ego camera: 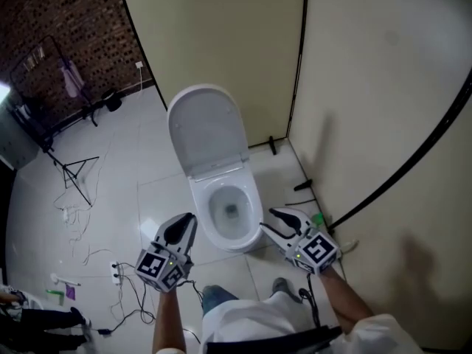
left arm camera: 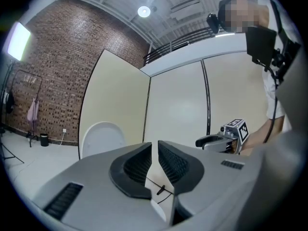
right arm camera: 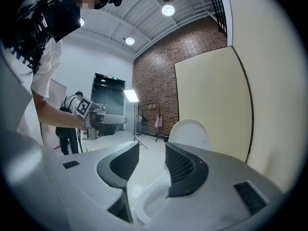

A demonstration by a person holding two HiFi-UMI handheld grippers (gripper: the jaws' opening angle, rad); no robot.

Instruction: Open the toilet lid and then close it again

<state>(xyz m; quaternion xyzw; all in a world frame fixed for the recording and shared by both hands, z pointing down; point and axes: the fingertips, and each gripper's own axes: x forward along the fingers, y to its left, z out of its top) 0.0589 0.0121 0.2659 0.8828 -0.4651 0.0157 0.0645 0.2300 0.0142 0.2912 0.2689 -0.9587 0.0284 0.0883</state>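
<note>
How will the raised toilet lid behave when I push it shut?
The toilet lid looks rigid and glossy: likely swings as one piece, maybe slippery. Hinged at the back, it will probably drop onto the bowl once tipped forward.

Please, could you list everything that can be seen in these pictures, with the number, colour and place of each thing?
toilet lid: one, white, raised, behind the bowl
toilet bowl: one, white, centre of the head view, uncovered
partition walls: two, cream, behind and right of the toilet
brick wall: one, dark brown, far left
hanging garment: one, pink, before the brick wall
tripod stand: one, black, on the floor at left
cables: several, black and white, loose on the floor at lower left
floor: one, white tiles
bystander: one, dark clothes, far off
left gripper: one, grey, left of the bowl, jaws together, empty
right gripper: one, grey, right of the bowl, jaws apart, empty
</note>
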